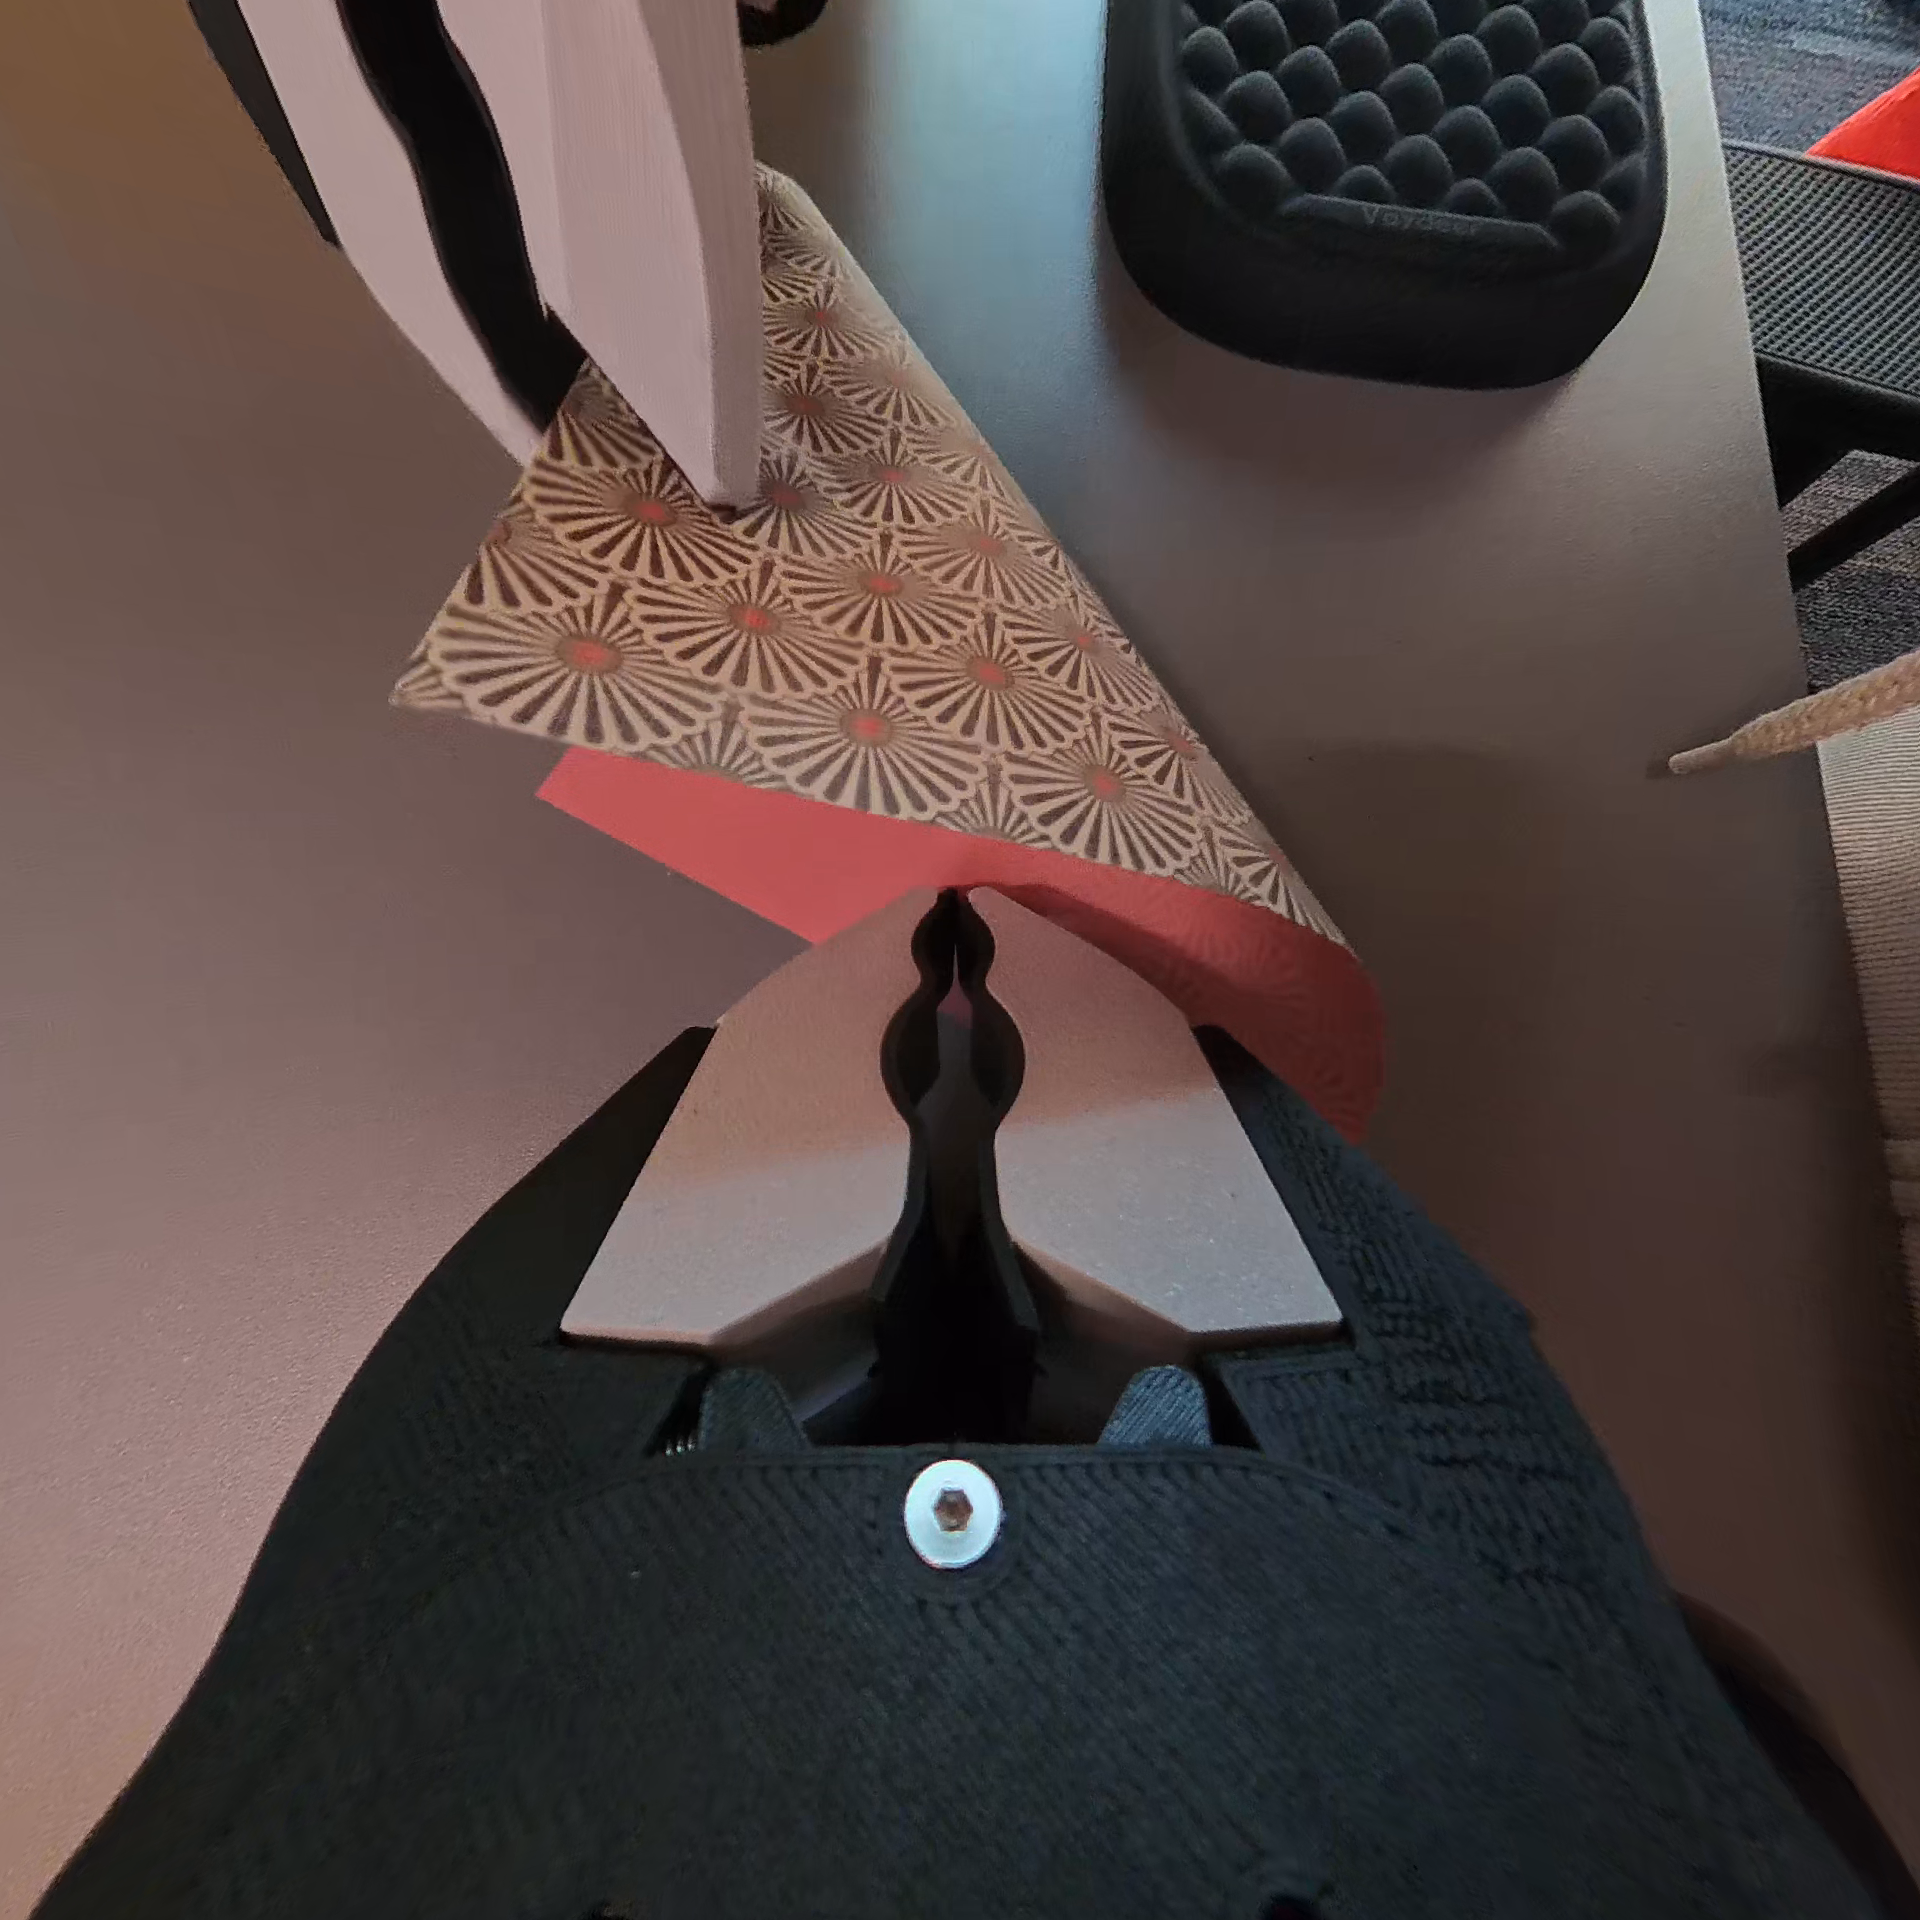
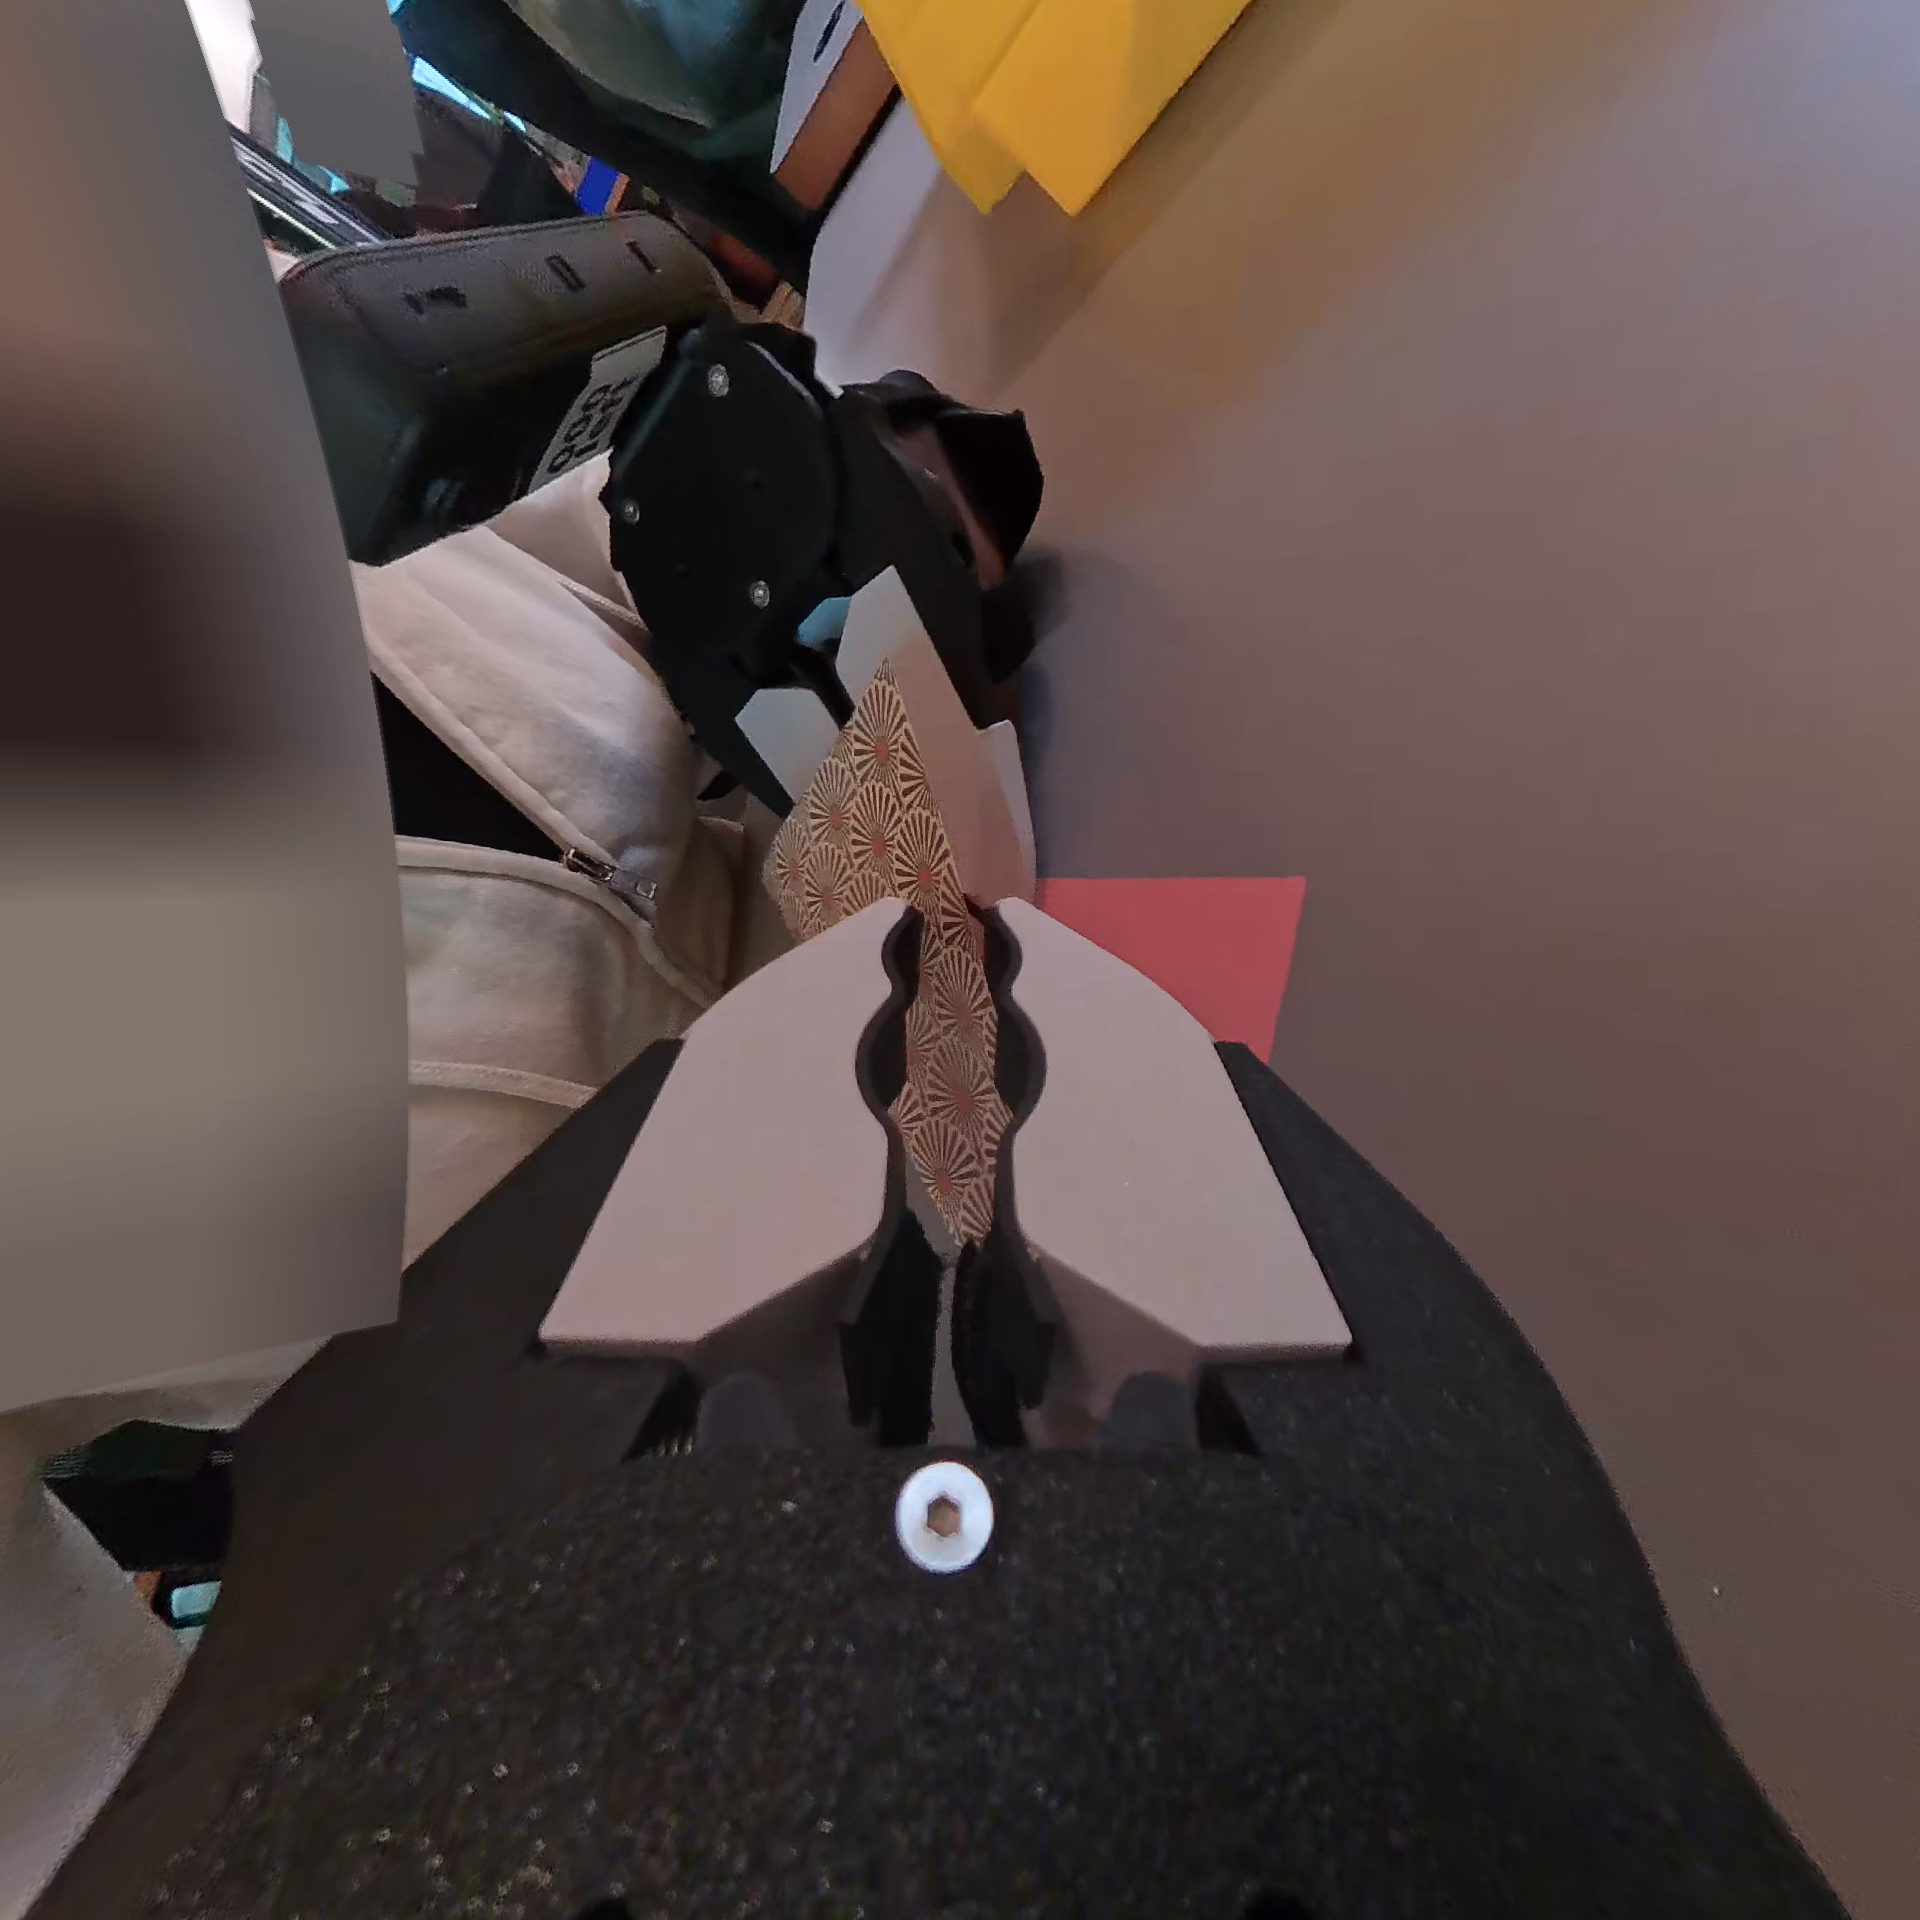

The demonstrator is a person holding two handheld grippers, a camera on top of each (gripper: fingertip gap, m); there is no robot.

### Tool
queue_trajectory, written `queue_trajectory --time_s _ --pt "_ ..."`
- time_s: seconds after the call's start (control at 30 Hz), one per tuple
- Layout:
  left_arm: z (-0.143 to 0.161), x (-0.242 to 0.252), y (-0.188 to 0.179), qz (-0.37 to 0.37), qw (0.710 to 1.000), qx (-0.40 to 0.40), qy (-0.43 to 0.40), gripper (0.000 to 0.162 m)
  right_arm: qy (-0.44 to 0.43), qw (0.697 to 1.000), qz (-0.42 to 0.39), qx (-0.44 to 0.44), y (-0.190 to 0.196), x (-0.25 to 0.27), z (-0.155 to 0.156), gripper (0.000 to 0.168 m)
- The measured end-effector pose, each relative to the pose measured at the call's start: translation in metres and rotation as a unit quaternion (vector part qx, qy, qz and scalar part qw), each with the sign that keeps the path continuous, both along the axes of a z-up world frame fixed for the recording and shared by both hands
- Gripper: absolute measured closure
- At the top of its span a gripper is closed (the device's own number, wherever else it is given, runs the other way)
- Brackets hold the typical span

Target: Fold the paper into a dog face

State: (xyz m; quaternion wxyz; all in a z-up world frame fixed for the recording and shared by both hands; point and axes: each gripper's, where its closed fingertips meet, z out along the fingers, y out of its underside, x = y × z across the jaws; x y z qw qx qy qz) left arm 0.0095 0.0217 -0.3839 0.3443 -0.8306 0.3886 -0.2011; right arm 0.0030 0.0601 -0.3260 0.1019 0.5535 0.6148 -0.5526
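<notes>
Paper: thin, light, floppy; held curled above the table, patterned face up, red underside.
Left gripper: jaws pinched on its near edge.
Right gripper: I've clamped a corner.
Hold: edges only.

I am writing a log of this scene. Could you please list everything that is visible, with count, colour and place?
paper: one, patterned brown and cream, red underside, bent over the table, held by both grippers
table: one, grey-brown, under everything
cushion: one, black, bumpy, far table edge
yellow sheets: overlapping, far on the table
jacket: one, cream, person's
left gripper: shut on the paper's edge
right gripper: shut on the paper's corner
</notes>
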Motion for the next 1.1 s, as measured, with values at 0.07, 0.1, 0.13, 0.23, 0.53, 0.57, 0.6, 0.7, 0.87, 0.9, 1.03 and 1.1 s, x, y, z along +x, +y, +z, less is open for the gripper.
queue_trajectory --time_s 0.07,0.1,0.13,0.23,0.53,0.57,0.6,0.7,0.87,0.9,1.03,1.1 --pt "0.0 0.0 0.0 0.0 1.0 0.0 0.0 0.162 0.008 1.0 0.0 0.0 0.0 0.002 0.003 0.159" --pt "0.0 0.0 0.0 0.0 1.0 0.0 0.0 0.162 0.01 1.0 -0.003 -0.001 0.001 0.003 0.005 0.162" --pt "0.0 0.0 0.0 0.0 1.0 0.0 0.0 0.162 0.01 1.0 -0.004 -0.001 0.001 0.005 0.006 0.167" --pt "0.0 0.0 0.0 0.0 1.0 0.005 0.004 0.162 -0.056 0.998 -0.026 0.02 0.01 0.016 -0.008 0.168" --pt "0.0 0.0 0.0 0.001 1.0 0.005 0.004 0.162 -0.161 0.984 -0.045 0.053 0.014 0.014 -0.049 0.168" --pt "0.0 0.0 0.0 0.001 1.0 0.002 0.001 0.162 -0.165 0.983 -0.048 0.061 0.016 0.013 -0.052 0.168" --pt "0.0 0.0 0.0 -0.001 1.0 -0.002 -0.002 0.162 -0.167 0.983 -0.05 0.065 0.017 0.013 -0.053 0.168" --pt "0.002 0.0 -0.001 -0.001 0.999 -0.026 -0.027 0.162 -0.166 0.983 -0.048 0.065 0.016 0.013 -0.055 0.168" --pt "0.011 -0.014 0.012 0.056 0.995 -0.035 -0.078 0.162 -0.164 0.983 -0.037 0.074 0.016 0.013 -0.055 0.168" --pt "0.007 -0.013 0.011 0.051 0.996 -0.04 -0.065 0.162 -0.164 0.983 -0.031 0.075 0.015 0.014 -0.055 0.168" --pt "0.002 -0.018 0.013 0.049 0.999 -0.009 -0.017 0.162 -0.153 0.984 0.007 0.086 0.011 0.018 -0.056 0.168" --pt "0.007 -0.021 0.016 0.055 0.998 0.007 -0.023 0.162 -0.153 0.985 0.011 0.084 0.01 0.019 -0.055 0.168"
